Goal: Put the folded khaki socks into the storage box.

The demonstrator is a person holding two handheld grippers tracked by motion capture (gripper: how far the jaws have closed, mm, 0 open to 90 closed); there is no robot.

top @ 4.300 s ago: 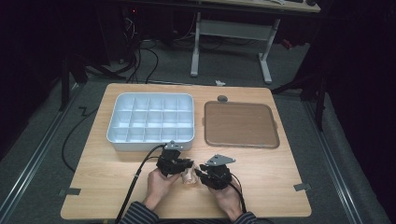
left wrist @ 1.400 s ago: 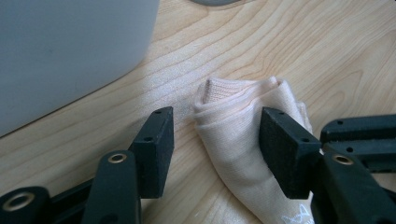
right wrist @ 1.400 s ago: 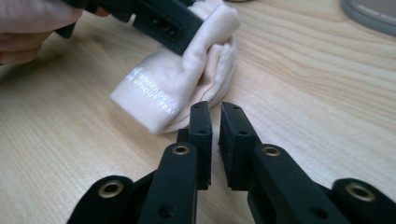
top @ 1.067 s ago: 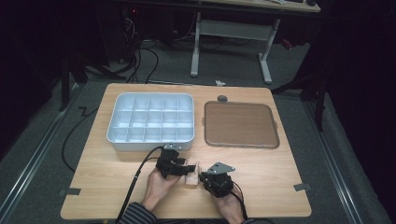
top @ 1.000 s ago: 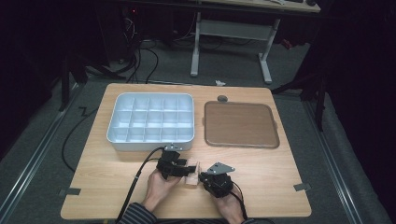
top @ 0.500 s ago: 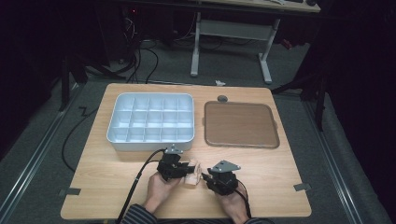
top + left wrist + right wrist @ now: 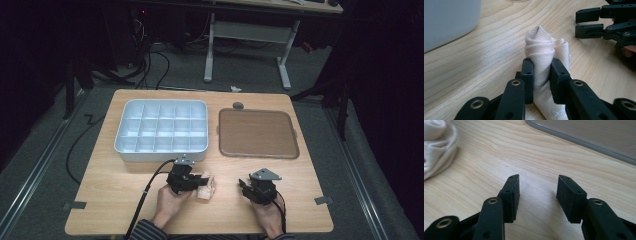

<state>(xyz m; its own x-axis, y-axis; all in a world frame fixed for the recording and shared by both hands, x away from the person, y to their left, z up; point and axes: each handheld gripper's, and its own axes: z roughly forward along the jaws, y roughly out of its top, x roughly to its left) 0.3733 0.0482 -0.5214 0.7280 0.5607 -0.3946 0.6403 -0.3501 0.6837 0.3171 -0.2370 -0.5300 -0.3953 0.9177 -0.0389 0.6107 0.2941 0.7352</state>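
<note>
Rolled sock (image 7: 544, 53) pinched mid-roll in the left gripper (image 7: 186, 181), just closed on it, low centre of the high view, below the divided tray (image 7: 161, 150). Right gripper (image 7: 537, 192) just opened, empty, apart at lower right. Risks: roll unwinding now that one side is free, loose tail dragging on the table (image 7: 110, 200), cloth slipping from so narrow a pinch.

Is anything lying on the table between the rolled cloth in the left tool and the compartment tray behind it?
Nothing visible. The left tool is clamped on the rolled cloth, and bare wood runs from there to the tray's front wall.
</note>
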